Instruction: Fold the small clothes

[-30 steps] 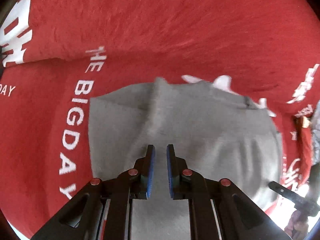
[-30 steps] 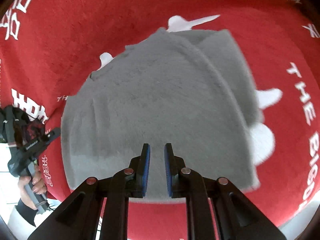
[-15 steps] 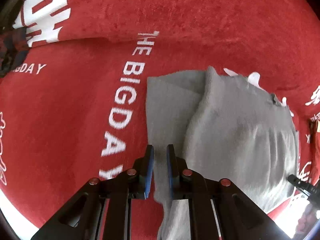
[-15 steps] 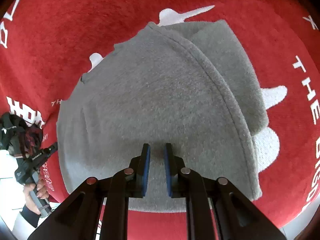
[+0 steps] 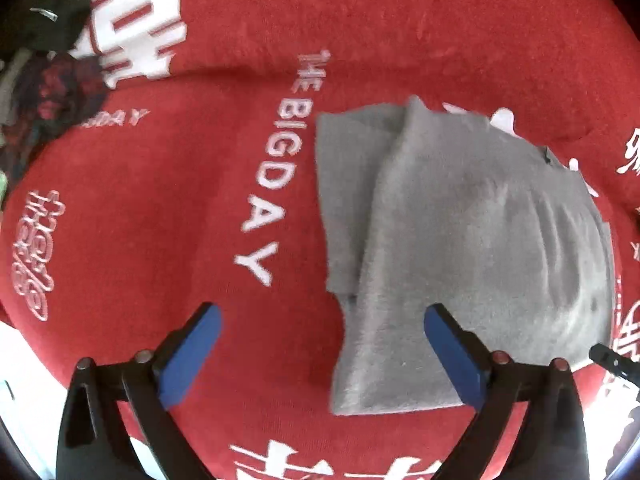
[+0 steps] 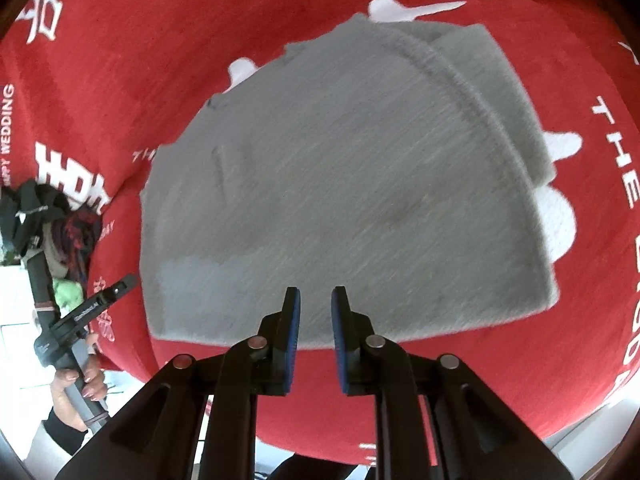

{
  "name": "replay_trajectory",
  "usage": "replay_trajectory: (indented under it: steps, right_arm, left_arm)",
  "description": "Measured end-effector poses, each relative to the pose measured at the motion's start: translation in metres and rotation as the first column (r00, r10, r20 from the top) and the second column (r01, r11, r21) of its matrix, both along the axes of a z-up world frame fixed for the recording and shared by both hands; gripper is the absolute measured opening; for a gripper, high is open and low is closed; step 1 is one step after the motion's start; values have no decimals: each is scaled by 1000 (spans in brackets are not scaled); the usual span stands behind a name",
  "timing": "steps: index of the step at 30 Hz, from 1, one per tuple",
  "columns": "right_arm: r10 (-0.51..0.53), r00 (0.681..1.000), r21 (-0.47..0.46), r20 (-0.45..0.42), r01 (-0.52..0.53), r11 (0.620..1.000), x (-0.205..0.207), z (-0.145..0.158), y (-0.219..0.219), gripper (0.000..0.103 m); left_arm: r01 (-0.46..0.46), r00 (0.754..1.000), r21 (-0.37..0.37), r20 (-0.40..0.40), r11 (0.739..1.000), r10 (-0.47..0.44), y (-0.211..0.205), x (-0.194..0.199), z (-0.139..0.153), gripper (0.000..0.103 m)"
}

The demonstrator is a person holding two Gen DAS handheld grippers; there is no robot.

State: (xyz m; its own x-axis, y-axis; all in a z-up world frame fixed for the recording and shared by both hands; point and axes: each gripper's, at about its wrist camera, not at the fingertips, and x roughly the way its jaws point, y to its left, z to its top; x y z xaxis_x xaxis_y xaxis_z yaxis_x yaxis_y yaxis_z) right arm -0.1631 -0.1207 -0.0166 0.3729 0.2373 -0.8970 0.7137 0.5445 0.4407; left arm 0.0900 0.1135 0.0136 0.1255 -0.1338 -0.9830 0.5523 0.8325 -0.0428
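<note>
1. The left gripper (image 5: pixel 320 344) was opening wide, nothing between its fingers; the right gripper (image 6: pixel 316 316) was parting slightly, empty.
2. The folded grey garment (image 5: pixel 460 240) lay on the red printed cloth (image 5: pixel 160 220).
3. Probably best: lift clear without snagging, then smooth the fold's edges.

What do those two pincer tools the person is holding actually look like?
Each is black, with two angled arms ending in flat blue pads and round silver rivets at the joints. The left gripper and right gripper look alike. The left one also shows at the right view's edge, with small white lettering and a grey handle, above a dark cuff.
</note>
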Motion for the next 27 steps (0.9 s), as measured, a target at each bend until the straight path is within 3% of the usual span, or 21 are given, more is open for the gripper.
replay_trajectory:
  steps: [7,9,10,11,27]
  right_arm:
    - [36,999,42,9,-36,998,10,-2,29,19]
    - [39,999,52,10,-40,998,14,-3,37,35]
    - [41,999,53,11,-41,998,15,-3,41,52]
    - [42,999,54,16,-43,998,17,-3,46,57]
    - [5,1000,199,20,-9,980,28,-28,87,57]
  left_arm:
    - [-1,1000,26,-18,1000,1,6,-8,-2,102]
    - [2,1000,37,-29,999,-1,6,-9,-5,102]
    - [7,1000,44,-27,999,-6,6,-10,-7,102]
    - [10,1000,47,-28,999,-9,6,-10,-7,102]
    - [3,994,32,-111,999,1,17,-7,-18,102]
